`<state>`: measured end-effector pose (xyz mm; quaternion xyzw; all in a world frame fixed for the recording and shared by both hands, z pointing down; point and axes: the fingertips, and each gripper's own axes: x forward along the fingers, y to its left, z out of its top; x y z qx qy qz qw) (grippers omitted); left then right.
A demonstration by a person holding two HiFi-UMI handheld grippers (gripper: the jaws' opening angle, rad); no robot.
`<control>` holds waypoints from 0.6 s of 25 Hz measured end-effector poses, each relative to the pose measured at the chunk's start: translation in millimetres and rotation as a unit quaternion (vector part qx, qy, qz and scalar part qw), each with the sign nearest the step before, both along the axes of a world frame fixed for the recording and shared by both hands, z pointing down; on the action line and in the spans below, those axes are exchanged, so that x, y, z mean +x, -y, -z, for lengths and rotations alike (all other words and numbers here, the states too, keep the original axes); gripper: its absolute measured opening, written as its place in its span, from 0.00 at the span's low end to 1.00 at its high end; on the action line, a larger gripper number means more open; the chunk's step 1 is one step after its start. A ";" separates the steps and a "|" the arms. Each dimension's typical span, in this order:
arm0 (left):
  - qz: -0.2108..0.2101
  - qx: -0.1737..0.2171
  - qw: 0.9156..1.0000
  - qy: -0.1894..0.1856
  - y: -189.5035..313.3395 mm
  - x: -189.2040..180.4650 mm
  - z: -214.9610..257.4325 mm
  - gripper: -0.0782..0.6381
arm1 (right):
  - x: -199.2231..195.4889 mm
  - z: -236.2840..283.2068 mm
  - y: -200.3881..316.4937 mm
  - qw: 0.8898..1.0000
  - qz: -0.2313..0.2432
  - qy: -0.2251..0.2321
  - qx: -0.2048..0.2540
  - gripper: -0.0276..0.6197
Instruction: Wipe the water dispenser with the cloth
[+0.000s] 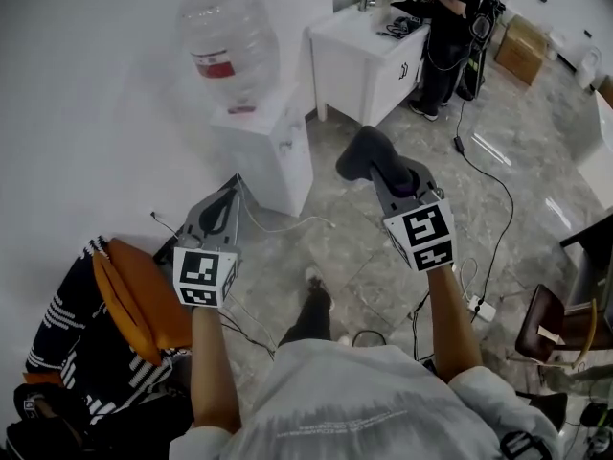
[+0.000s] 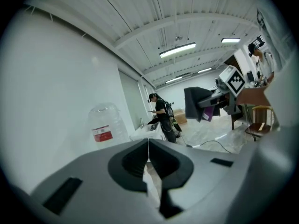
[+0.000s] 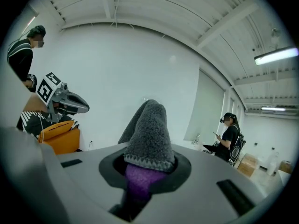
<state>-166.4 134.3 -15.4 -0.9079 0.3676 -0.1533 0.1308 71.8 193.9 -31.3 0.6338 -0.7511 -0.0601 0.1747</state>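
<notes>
The white water dispenser (image 1: 276, 149) stands against the wall with a clear bottle (image 1: 230, 41) on top. The same bottle (image 2: 103, 126) shows in the left gripper view. My right gripper (image 1: 391, 172) is held in the air to the right of the dispenser. It is shut on a dark grey cloth (image 1: 368, 151) with a purple inner side, and the cloth (image 3: 148, 130) sticks up out of the right gripper (image 3: 147, 168). My left gripper (image 1: 231, 192) hovers low in front of the dispenser. The left gripper (image 2: 148, 149) is shut with nothing in it.
A white sink cabinet (image 1: 369, 60) stands behind the dispenser, with a person (image 1: 448, 27) beside it. An orange bag (image 1: 139, 295) on a striped cloth lies at my left. Cables (image 1: 479, 185) and a power strip (image 1: 479, 307) lie on the tiled floor, and cardboard boxes (image 1: 525, 48) sit far right.
</notes>
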 end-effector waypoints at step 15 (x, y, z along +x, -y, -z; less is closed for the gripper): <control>0.007 -0.022 0.999 -0.038 221.9 54.9 -8.4 0.13 | 64.8 0.2 195.9 0.999 -0.017 -0.001 -0.033 0.14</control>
